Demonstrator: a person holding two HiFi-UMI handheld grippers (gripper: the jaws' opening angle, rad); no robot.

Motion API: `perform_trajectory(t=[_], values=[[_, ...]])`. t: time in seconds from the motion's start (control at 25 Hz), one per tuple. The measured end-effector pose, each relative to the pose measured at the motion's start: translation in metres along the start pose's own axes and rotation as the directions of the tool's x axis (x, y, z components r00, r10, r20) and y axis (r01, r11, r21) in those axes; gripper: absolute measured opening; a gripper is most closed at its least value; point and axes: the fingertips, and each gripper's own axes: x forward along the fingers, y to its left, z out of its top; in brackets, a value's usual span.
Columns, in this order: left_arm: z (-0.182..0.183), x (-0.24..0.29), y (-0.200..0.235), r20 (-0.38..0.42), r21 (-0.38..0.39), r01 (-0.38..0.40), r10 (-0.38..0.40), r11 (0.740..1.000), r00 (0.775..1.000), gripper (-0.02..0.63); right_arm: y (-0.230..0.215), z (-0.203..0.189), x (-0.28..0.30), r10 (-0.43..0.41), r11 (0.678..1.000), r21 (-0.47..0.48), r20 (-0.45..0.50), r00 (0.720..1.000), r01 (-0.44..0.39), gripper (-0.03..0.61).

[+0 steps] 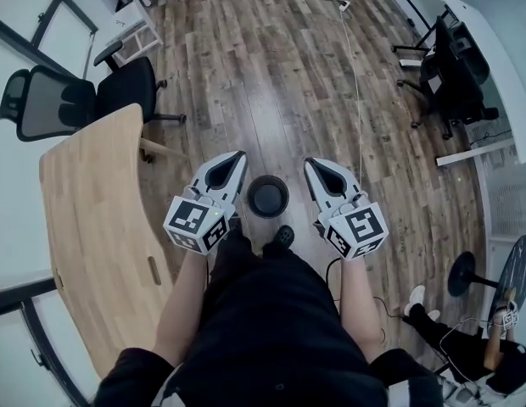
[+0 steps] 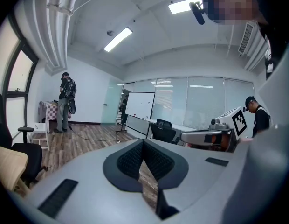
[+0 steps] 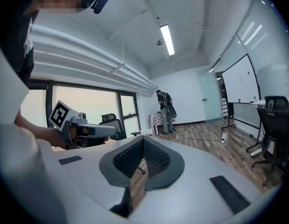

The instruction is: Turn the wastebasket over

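Note:
A small round black wastebasket (image 1: 268,196) stands on the wood floor straight below me, just ahead of my shoe. It shows only in the head view. My left gripper (image 1: 238,158) is held in the air to its left and my right gripper (image 1: 311,166) to its right, both well above it and pointing forward. Each is shut with nothing between its pads. In the left gripper view the left gripper (image 2: 143,142) has its jaws together, and the right gripper (image 2: 214,134) shows at the right. In the right gripper view the right gripper (image 3: 143,139) is closed too.
A curved wooden table (image 1: 93,227) runs along my left, with black office chairs (image 1: 68,100) behind it. Another chair (image 1: 454,79) and a white desk (image 1: 500,49) are at the far right. A cable (image 1: 355,75) crosses the floor. A person (image 2: 66,101) stands far off.

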Motion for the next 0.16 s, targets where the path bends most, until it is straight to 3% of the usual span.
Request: perform_trajectory(t=[0.16], values=[[-0.0009, 0.0012, 0.0037, -0.010, 0.005, -0.003, 0.003, 1.000, 1.000, 0.017, -0.0015, -0.0014, 0.0040, -0.005, 1.000, -0.015, -0.014, 1.000, 0.005, 0.031]])
